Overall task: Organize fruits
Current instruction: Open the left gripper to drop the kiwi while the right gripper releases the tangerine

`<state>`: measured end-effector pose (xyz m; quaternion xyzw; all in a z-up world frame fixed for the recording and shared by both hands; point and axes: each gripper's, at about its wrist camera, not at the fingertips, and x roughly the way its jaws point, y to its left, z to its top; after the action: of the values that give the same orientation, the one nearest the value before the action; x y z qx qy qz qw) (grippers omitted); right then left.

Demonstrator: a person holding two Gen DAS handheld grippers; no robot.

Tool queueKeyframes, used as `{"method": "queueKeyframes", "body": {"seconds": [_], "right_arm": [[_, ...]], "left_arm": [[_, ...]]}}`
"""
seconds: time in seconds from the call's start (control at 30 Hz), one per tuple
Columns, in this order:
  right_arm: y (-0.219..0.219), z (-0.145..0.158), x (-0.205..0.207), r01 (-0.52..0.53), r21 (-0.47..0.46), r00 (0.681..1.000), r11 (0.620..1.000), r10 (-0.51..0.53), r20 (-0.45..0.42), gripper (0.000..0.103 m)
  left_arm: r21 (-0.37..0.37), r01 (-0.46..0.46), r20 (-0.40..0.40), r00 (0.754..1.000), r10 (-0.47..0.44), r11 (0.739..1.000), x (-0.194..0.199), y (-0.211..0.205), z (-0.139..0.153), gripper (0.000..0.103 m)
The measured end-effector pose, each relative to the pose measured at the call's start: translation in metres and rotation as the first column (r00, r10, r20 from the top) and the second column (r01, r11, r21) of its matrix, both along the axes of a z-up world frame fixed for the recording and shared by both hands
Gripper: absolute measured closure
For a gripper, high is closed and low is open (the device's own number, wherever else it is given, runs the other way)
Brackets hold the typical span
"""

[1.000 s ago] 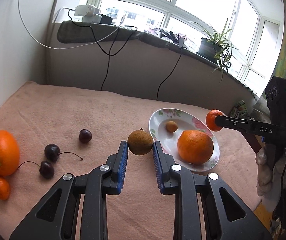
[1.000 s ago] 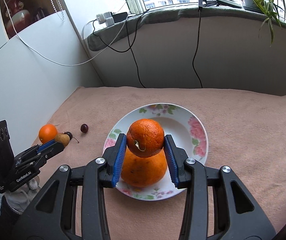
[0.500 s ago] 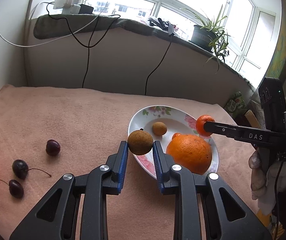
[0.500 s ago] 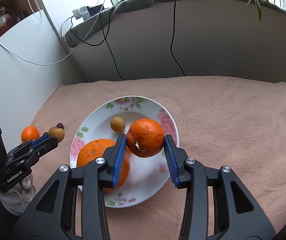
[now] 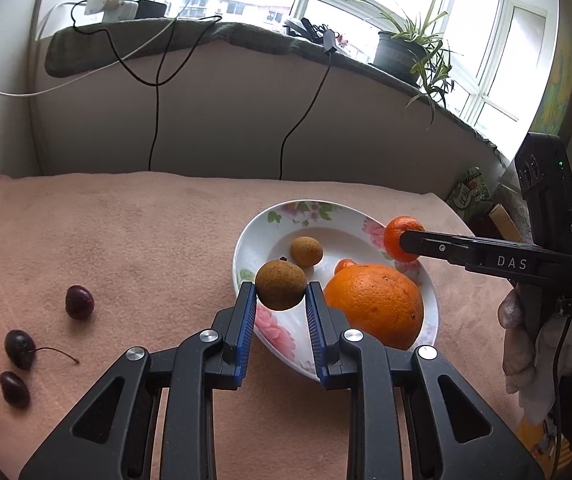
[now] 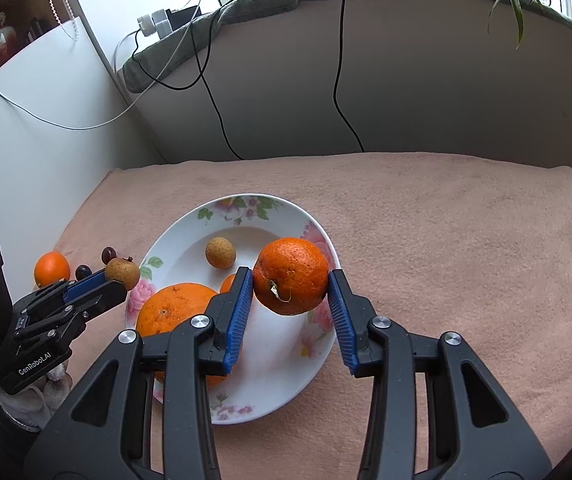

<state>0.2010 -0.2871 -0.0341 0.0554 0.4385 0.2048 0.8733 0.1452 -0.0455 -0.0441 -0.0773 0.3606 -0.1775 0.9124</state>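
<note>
plate [image 6: 190,236] glossy ceramic | cloth [image 5: 146,232] matt fuzzy | longan [image 5: 280,286] rough

You've got one white floral-rimmed plate [image 6: 246,412] on the cloth. Two round brown longans: one [image 5: 306,251] lying in the plate, one [image 5: 281,286] clamped in your left gripper [image 5: 280,300]. Three dark red cherries [image 5: 79,301], [image 5: 19,343], [image 5: 14,389] sit off to the left. Oranges: one big one [image 5: 373,304] in the plate, one smaller mandarin [image 6: 290,276] pinched in your right gripper [image 6: 290,298], another orange [image 6: 51,268] out on the cloth. That's three. One tiny orange fruit [image 5: 341,266] peeks from behind the big one. Two grippers, both gripping fruit.
</note>
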Motion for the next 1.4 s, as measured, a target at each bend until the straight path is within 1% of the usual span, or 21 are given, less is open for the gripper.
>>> {"method": "queueKeyframes", "body": {"seconds": [0.27,0.33,0.37,0.4,0.43,0.47,0.5,0.57,0.63,0.67,0.7,0.83,1.13,1.17,1.3,1.4], "right_arm": [[0.001,0.004,-0.002,0.005,-0.010,1.000,1.000,-0.005,0.008,0.062],[0.000,0.007,-0.003,0.005,-0.009,1.000,1.000,-0.005,0.015,0.057],[0.000,0.009,-0.004,0.008,-0.009,1.000,1.000,-0.008,0.024,0.047],[0.000,0.011,-0.006,0.012,-0.010,0.999,1.000,-0.011,0.035,0.039],[0.000,0.013,-0.007,0.013,-0.010,0.999,1.000,-0.013,0.043,0.037],[0.000,0.015,-0.009,0.012,-0.010,0.999,1.000,-0.012,0.049,0.036],[0.000,0.017,-0.010,0.010,-0.009,0.999,1.000,-0.010,0.054,0.035],[0.001,0.020,-0.012,0.009,-0.010,0.998,1.000,-0.008,0.063,0.033],[0.000,0.022,-0.014,0.014,-0.010,0.997,1.000,-0.013,0.078,0.026],[0.000,0.024,-0.015,0.017,-0.008,0.996,1.000,-0.016,0.083,0.021],[0.000,0.025,-0.016,0.021,-0.005,0.996,1.000,-0.021,0.086,0.018],[0.000,0.027,-0.017,0.052,-0.015,0.995,0.999,-0.051,0.081,0.012],[0.003,0.032,-0.021,0.070,-0.060,0.992,0.996,-0.063,0.111,0.011],[0.004,0.032,-0.021,0.076,-0.068,0.991,0.995,-0.068,0.116,0.011],[0.005,0.037,-0.025,0.098,-0.087,0.984,0.991,-0.084,0.156,0.003],[0.004,0.043,-0.029,0.110,-0.079,0.978,0.991,-0.094,0.186,0.003]], "left_arm": [[0.015,0.004,0.013,1.000,-0.004,1.000,-0.001,-0.004,0.005,0.079],[0.021,-0.001,0.018,1.000,0.000,1.000,-0.001,-0.005,0.006,0.071],[0.020,-0.002,0.022,1.000,0.001,1.000,-0.002,-0.005,0.007,0.063],[0.019,-0.001,0.025,1.000,0.001,1.000,-0.002,-0.004,0.008,0.060],[0.019,-0.001,0.028,1.000,0.001,1.000,-0.003,-0.004,0.009,0.060],[0.021,-0.003,0.031,1.000,0.002,1.000,-0.003,-0.004,0.010,0.057],[0.023,-0.006,0.034,0.999,0.005,1.000,-0.004,-0.004,0.011,0.048],[0.019,-0.017,0.046,0.999,0.016,1.000,-0.006,-0.003,0.013,0.039],[0.016,-0.029,0.058,0.998,0.028,0.999,-0.008,-0.002,0.016,0.034],[0.021,-0.037,0.061,0.997,0.036,0.999,-0.008,-0.002,0.017,0.027],[0.032,-0.047,0.063,0.997,0.045,0.998,-0.009,-0.002,0.018,0.023],[0.075,-0.073,0.068,0.995,0.068,0.995,-0.010,-0.003,0.020,0.023],[0.099,-0.089,0.091,0.993,0.080,0.991,-0.017,-0.003,0.027,0.023],[0.100,-0.089,0.095,0.992,0.080,0.991,-0.018,-0.003,0.028,0.023],[0.107,-0.098,0.111,0.990,0.086,0.989,-0.023,-0.002,0.032,0.023],[0.105,-0.107,0.121,0.988,0.094,0.989,-0.028,0.002,0.035,0.023]]}}
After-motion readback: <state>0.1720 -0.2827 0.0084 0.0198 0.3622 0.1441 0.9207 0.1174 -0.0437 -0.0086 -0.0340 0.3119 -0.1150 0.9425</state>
